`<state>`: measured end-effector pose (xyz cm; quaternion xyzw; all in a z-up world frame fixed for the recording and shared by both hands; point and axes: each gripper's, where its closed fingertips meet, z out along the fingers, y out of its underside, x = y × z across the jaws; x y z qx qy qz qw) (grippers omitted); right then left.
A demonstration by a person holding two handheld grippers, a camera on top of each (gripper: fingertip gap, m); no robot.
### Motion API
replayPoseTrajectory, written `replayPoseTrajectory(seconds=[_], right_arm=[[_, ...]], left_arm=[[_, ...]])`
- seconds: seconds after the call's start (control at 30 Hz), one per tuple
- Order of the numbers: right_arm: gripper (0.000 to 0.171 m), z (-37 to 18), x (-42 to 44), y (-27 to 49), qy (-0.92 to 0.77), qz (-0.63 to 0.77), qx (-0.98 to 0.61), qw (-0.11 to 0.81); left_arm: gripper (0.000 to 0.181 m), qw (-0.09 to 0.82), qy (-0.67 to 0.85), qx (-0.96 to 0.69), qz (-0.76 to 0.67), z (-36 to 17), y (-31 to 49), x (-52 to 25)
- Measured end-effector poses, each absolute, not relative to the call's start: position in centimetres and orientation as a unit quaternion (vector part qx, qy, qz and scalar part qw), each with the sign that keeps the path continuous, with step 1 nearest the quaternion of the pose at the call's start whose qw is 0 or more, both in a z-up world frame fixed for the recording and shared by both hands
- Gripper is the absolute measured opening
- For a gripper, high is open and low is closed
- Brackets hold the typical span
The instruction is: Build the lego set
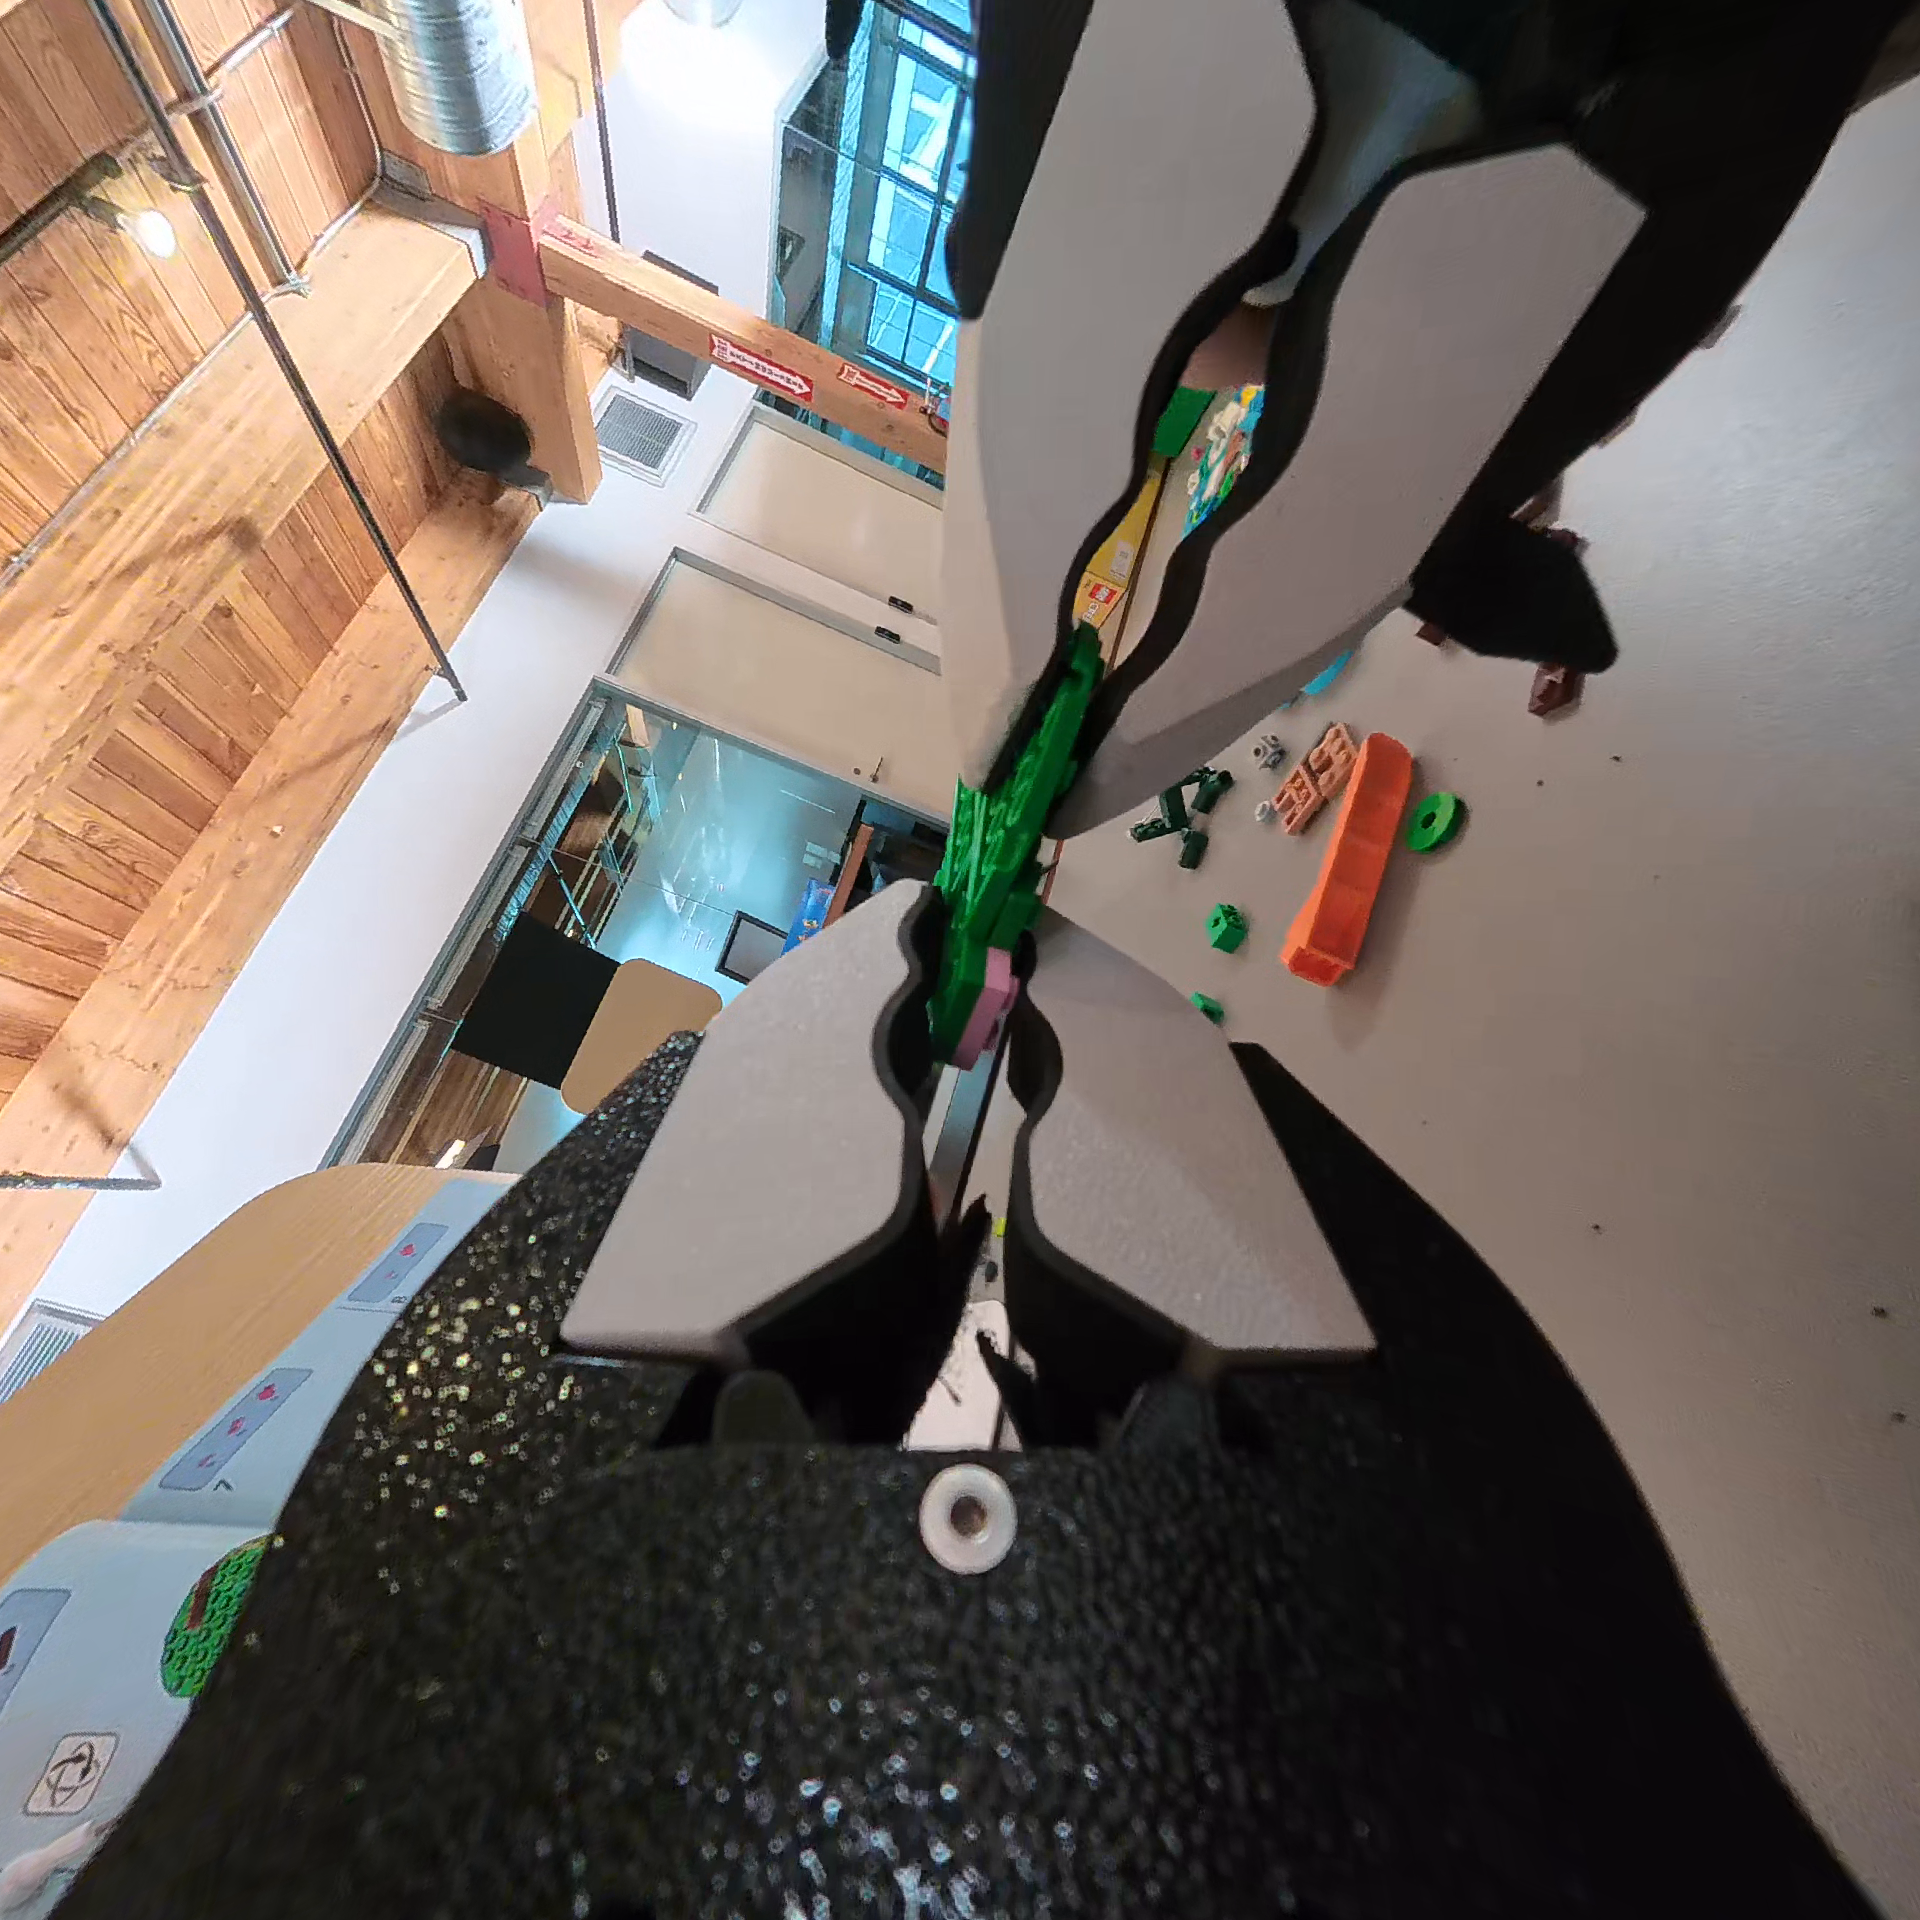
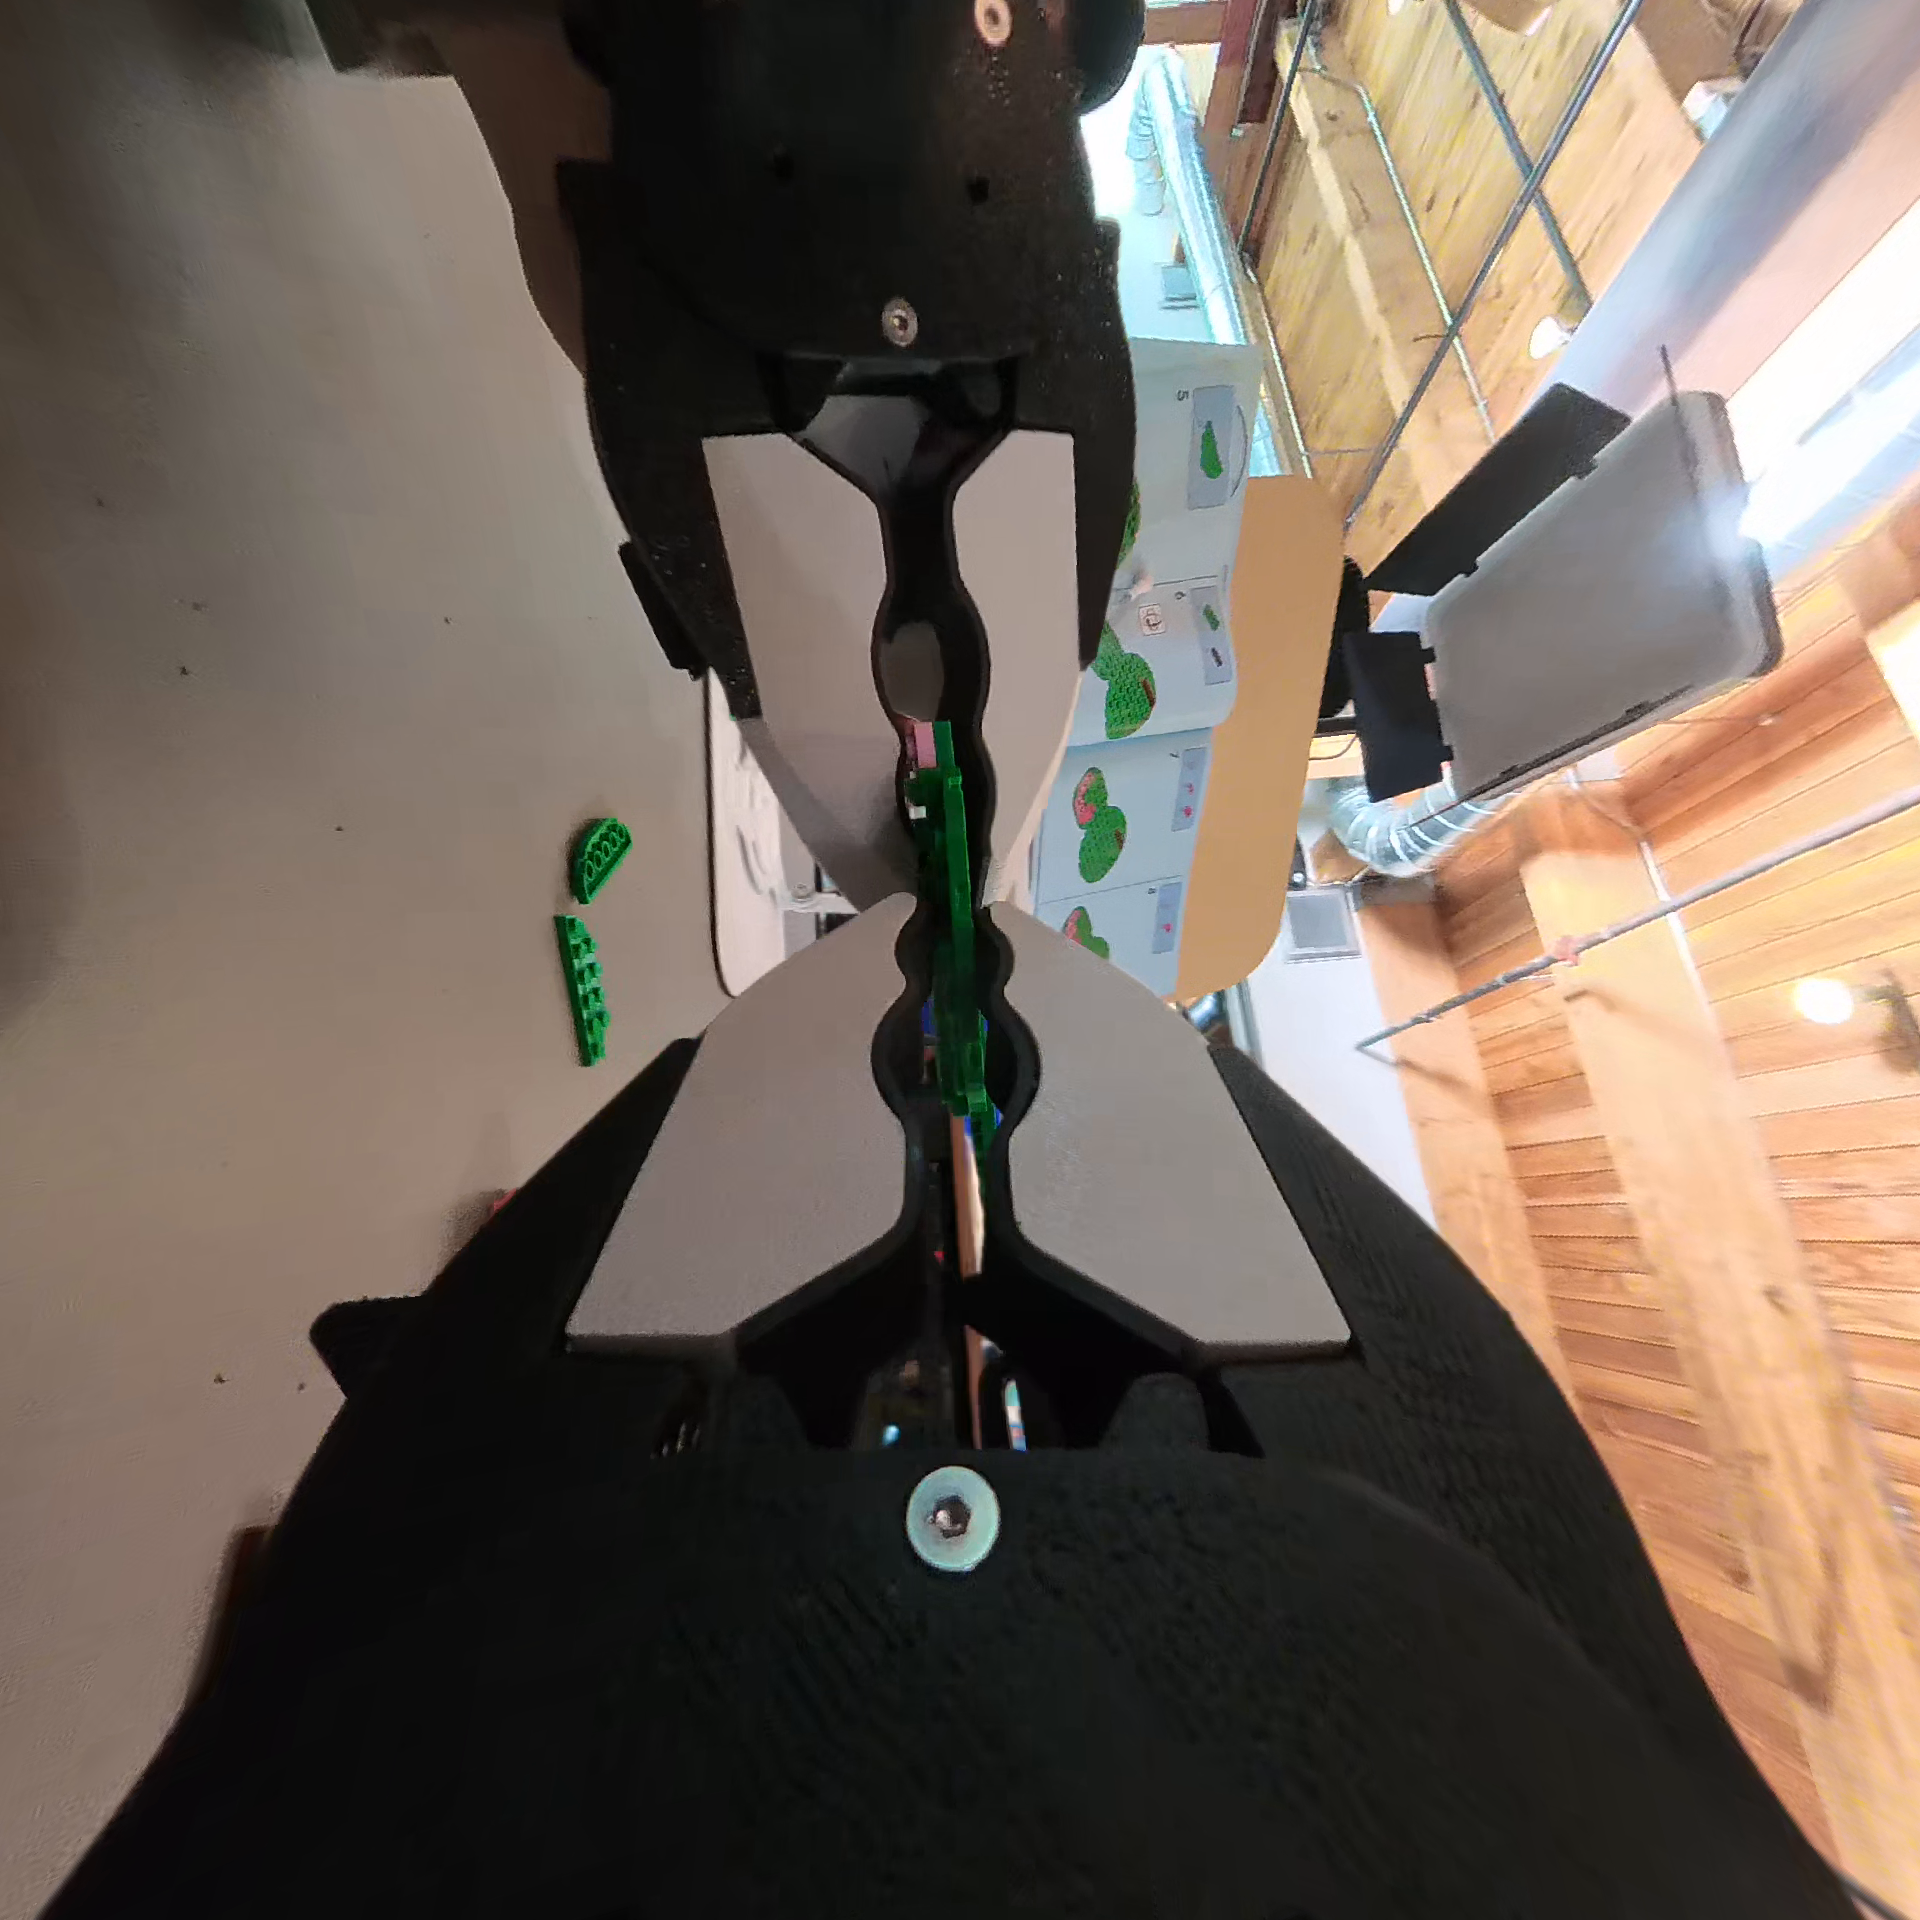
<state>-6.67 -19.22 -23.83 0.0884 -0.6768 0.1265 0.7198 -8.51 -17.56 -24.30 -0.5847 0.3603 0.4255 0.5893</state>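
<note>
Left claw: we've got our left gripper [image 1: 982, 961] clenched down on one end of the green plate assembly [image 1: 1003, 831], fingers nearly together with just the plates' thickness between them.
Pink bit: one small pink piece [image 1: 987, 1003] sits on the assembly right at our left fingertips [image 1: 831, 997].
Right claw: our right gripper [image 2: 951, 935] is clamped on the other end of the same green build [image 2: 951, 883], so both claws meet tip to tip on it.
Where the build is: held edge-on in the air between the two grippers, above the table [image 1: 1662, 1039], not resting on it.
Loose parts, left wrist view: one long orange piece [image 1: 1351, 857], one green round piece [image 1: 1434, 823], one tan brick cluster [image 1: 1317, 779], a little pile of dark green bits [image 1: 1184, 816], one small green stud brick [image 1: 1226, 927].
Loose parts, right wrist view: two green plates on the table, one half-round plate [image 2: 601, 857] and one long narrow plate [image 2: 584, 987] just beside it.
Instructions: one open booklet [image 2: 1153, 748] lying on a tan board past the grippers.
Surface: pale grey tabletop with a few dark specks.
Room: wooden plank ceiling [image 1: 208, 520] with beams, a metal duct [image 1: 457, 73], big windows [image 1: 894, 208].
</note>
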Motion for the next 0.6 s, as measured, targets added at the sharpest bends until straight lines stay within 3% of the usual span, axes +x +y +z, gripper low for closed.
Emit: replayPoseTrajectory(seconds=[0.33, 0.6], right_arm=[[0.005, -22.4, -6.4, -19.5, -0.618, 0.083, 0.113, 0.774], [0.005, -23.3, -6.6, -19.2, -0.666, 0.196, 0.056, 0.717]], left_arm=[[0.009, 0.626, 0.329, -0.597, 0.38, -23.7, -17.6, -8.2], [0.008, 0.589, 0.359, -0.569, 0.448, -24.3, -17.5, -8.5]])
